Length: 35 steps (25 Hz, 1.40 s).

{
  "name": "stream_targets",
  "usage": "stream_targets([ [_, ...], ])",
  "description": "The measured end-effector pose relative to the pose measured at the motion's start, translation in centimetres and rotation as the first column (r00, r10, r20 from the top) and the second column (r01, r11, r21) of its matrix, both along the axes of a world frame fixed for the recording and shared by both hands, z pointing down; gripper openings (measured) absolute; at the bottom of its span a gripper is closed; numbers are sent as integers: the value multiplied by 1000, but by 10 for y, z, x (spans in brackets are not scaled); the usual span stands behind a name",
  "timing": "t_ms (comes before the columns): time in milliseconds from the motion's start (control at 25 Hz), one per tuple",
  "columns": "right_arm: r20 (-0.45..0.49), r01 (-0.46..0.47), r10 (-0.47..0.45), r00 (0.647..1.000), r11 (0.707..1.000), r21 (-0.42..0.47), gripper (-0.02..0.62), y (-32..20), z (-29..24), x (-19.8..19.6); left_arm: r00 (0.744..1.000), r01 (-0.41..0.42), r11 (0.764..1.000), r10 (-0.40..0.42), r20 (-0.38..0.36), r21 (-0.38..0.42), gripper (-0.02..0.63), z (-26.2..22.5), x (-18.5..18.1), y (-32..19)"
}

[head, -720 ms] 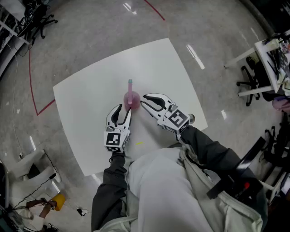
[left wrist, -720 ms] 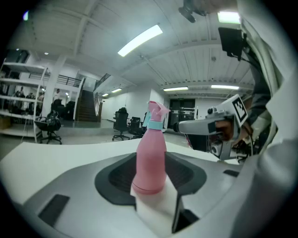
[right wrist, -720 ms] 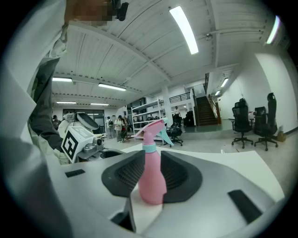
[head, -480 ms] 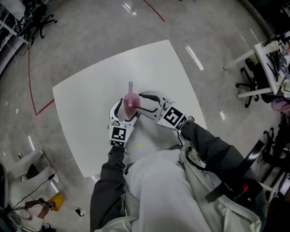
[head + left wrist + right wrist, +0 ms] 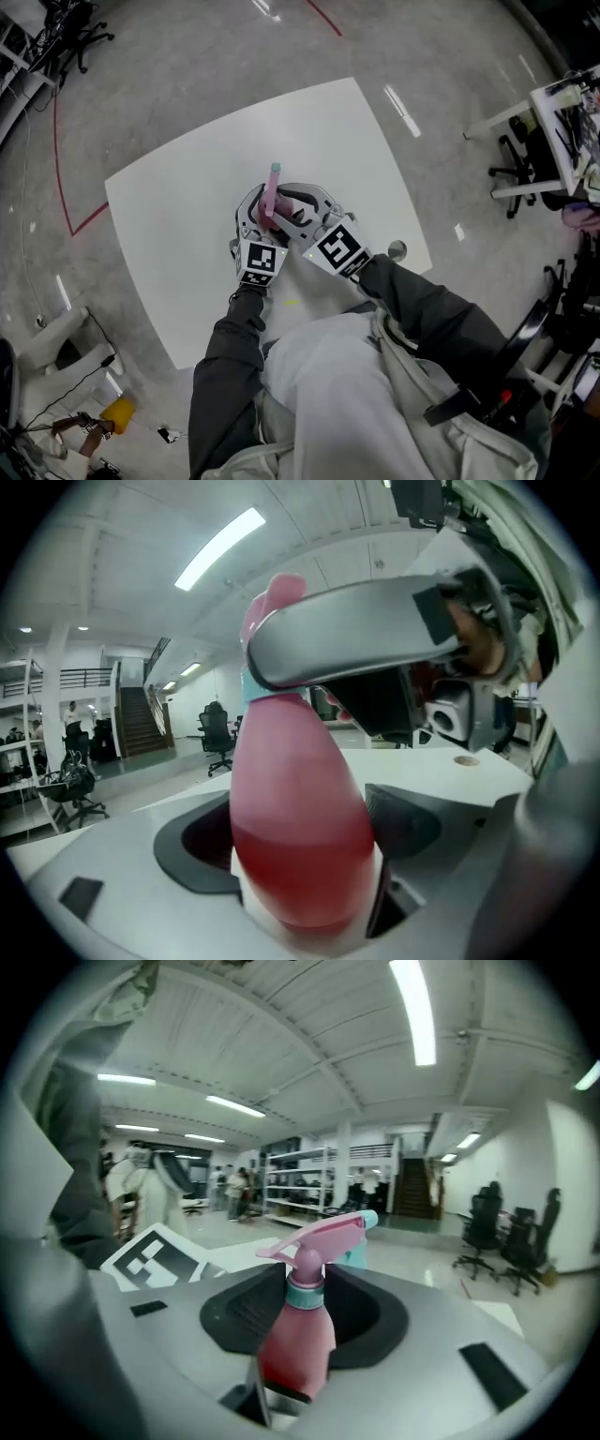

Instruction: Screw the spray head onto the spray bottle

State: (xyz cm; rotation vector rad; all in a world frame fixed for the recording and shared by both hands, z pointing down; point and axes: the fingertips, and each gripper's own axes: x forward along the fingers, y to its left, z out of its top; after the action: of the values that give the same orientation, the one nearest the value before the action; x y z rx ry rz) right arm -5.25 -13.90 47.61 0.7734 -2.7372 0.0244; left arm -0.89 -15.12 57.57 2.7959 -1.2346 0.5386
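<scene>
A pink spray bottle (image 5: 271,200) stands upright near the middle of the white table (image 5: 178,197), with its pink spray head (image 5: 319,1230) and teal collar on top. My left gripper (image 5: 260,210) reaches in low. Its jaws are spread wide, one on each side of the bottle's fat body (image 5: 300,841), and I see no clear squeeze. My right gripper (image 5: 290,198) comes from the right, higher up. Its jaws are shut on the bottle's neck just under the collar (image 5: 304,1294). From the left gripper view, one right jaw crosses in front of that neck.
A small round object (image 5: 397,248) lies at the table's right edge. Office chairs (image 5: 514,159) and a white desk (image 5: 562,98) stand to the right. Red tape (image 5: 58,141) marks the floor at left. Cables and a yellow item (image 5: 120,412) lie at lower left.
Both grippers have closed in on the bottle from either side. The left slid forward round its body. The right swung left and its jaws narrowed onto the neck.
</scene>
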Motion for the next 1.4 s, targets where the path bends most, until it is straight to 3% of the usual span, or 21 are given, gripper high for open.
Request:
stream_targets([
  [80, -5, -208, 208, 978, 978, -24, 121, -4, 3, 4, 999, 31, 1000, -31, 23, -2, 413, 2, 0, -5],
  [160, -16, -291, 291, 957, 957, -4, 121, 4, 2, -2, 999, 32, 999, -32, 20, -20, 413, 4, -2, -2],
  [240, 1, -238, 238, 971, 970, 51, 121, 16, -9, -7, 999, -31, 999, 29, -33, -38, 413, -5, 1, 9],
  [360, 27, -32, 28, 999, 987, 160, 126, 34, -34, 7, 986, -146, 989, 144, -86, -16, 413, -41, 5, 25],
  [400, 85, 4, -15, 996, 993, 122, 132, 38, -41, 16, 980, -179, 984, 178, -94, -7, 413, -53, 4, 30],
  [480, 234, 71, -55, 971, 996, -58, 190, 44, -51, 27, 958, -263, 965, 263, -112, 9, 413, -71, -1, 44],
  [560, 270, 194, -154, 950, 972, -130, 252, 46, -62, 27, 916, -382, 924, 382, -121, 21, 413, -85, -6, 66],
  [640, 238, 325, -288, 927, 937, -132, 294, 53, -74, 20, 852, -518, 855, 516, -91, -6, 413, -88, -4, 95],
  [760, 84, 537, -530, 844, 837, -105, 325, 82, -86, 9, 757, -653, 756, 652, -42, -48, 413, -95, 7, 130],
  [840, -18, 611, -614, 789, 787, -86, 323, 102, -91, 3, 734, -679, 732, 679, -17, -50, 413, -98, 16, 139],
  [880, -33, 619, -621, 783, 783, -60, 318, 107, -95, -1, 743, -669, 742, 669, -13, -45, 413, -99, 18, 138],
  [920, -27, 610, -610, 792, 792, -28, 263, 110, -99, -4, 767, -642, 766, 642, -19, -37, 413, -101, 17, 134],
  [960, -5, 582, -582, 813, 813, 3, 165, 110, -103, -8, 800, -601, 799, 600, -31, -25, 413, -103, 14, 126],
  [1000, 23, 538, -538, 842, 843, 26, 129, 107, -105, -11, 835, -549, 836, 549, -38, -11, 413, -105, 10, 117],
  [1120, 68, 333, -333, 940, 943, 17, 129, 87, -104, -13, 930, -365, 931, 365, -33, 8, 413, -104, -1, 94],
  [1200, 32, 108, -107, 994, 994, -28, 129, 71, -96, -10, 980, -199, 980, 199, 23, 9, 413, -98, -10, 79],
  [1280, 20, -99, 100, 995, 994, -41, 129, 64, -92, -8, 995, -64, 998, 63, 83, 18, 412, -93, -16, 72],
  [1320, 31, -146, 146, 989, 989, -18, 129, 66, -95, -9, 997, -38, 999, 38, 64, 12, 413, -93, -14, 73],
  [1400, 68, -135, 131, 989, 989, 64, 131, 75, -107, -9, 999, -33, 999, 33, -28, -15, 413, -99, -10, 77],
])
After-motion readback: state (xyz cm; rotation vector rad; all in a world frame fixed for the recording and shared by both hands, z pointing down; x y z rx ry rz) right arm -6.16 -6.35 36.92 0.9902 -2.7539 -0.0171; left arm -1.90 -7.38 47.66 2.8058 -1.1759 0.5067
